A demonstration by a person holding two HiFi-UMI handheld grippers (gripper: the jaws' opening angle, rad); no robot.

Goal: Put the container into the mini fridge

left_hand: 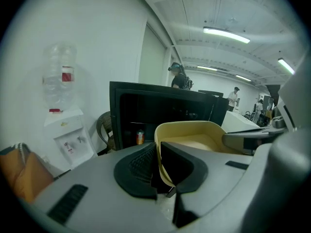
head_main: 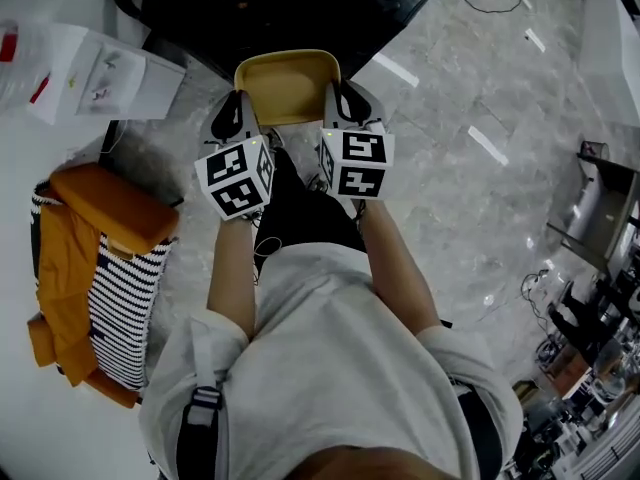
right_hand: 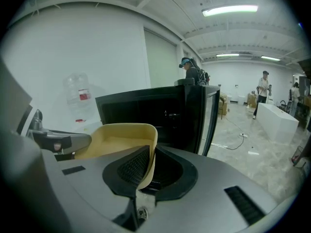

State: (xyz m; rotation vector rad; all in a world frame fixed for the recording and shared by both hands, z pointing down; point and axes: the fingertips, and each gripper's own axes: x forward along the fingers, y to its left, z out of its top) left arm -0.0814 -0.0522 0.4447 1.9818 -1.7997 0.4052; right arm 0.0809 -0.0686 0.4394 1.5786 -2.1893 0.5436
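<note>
A pale yellow open container point(head_main: 287, 86) hangs between my two grippers in front of the black mini fridge point(head_main: 270, 13), whose door point(head_main: 400, 6) stands open. My left gripper point(head_main: 243, 110) is shut on the container's left wall point(left_hand: 159, 152). On the other side, my right gripper point(head_main: 335, 103) is shut on the right wall point(right_hand: 149, 159). The container point(left_hand: 192, 137) looks empty inside. In the left gripper view a small can point(left_hand: 140, 138) stands inside the dark fridge point(left_hand: 160, 113). The fridge point(right_hand: 155, 113) and its door point(right_hand: 209, 118) also show in the right gripper view.
A white water dispenser point(head_main: 95, 73) with a clear bottle point(left_hand: 60, 76) stands left of the fridge. An orange and striped bag point(head_main: 100, 268) lies on the floor at the left. A wicker chair point(left_hand: 104, 130) sits beside the fridge. People stand far back point(right_hand: 192, 72). White counter point(right_hand: 277, 120) at right.
</note>
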